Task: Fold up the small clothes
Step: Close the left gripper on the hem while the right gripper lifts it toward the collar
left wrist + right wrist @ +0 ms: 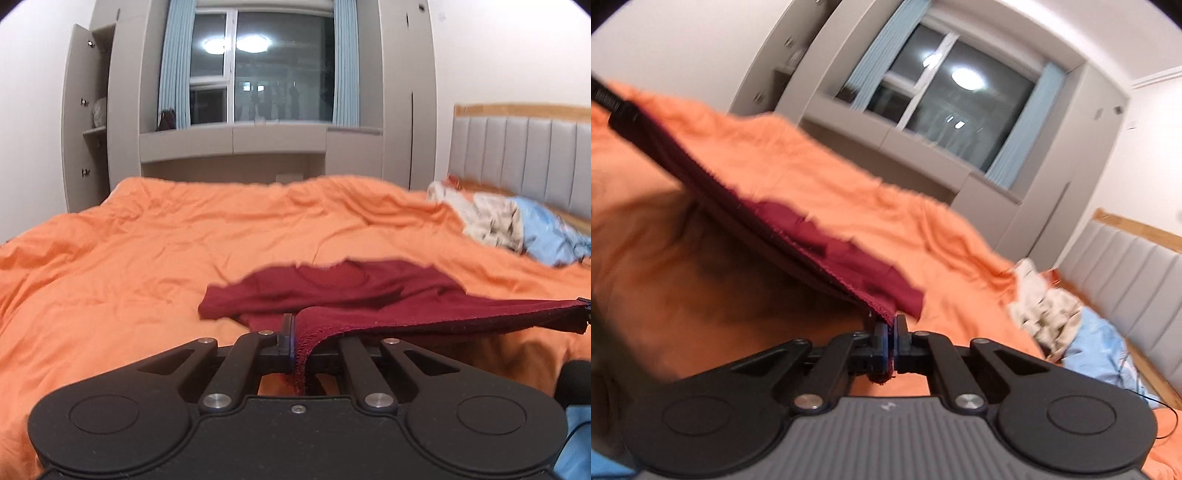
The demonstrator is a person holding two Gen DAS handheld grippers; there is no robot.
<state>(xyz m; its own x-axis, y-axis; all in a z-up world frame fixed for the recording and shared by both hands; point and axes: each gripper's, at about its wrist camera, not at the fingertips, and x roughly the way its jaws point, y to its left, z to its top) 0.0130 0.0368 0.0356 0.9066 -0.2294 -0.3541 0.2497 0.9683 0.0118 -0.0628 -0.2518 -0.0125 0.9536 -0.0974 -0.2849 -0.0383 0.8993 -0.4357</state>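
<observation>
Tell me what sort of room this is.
A bedroom, most likely: a bed with an orange duvet, a padded grey headboard, and built-in wardrobes around a curtained window.

This was a bedroom in a home. An orange duvet (155, 236) covered a bed that filled the lower half of the left wrist view, with a grey padded headboard (517, 155) at the right edge. Behind, at top centre, a dark window (273, 74) hung with pale blue curtains (177, 66) sat between grey built-in wardrobes (122, 110), one door open at upper left.
</observation>
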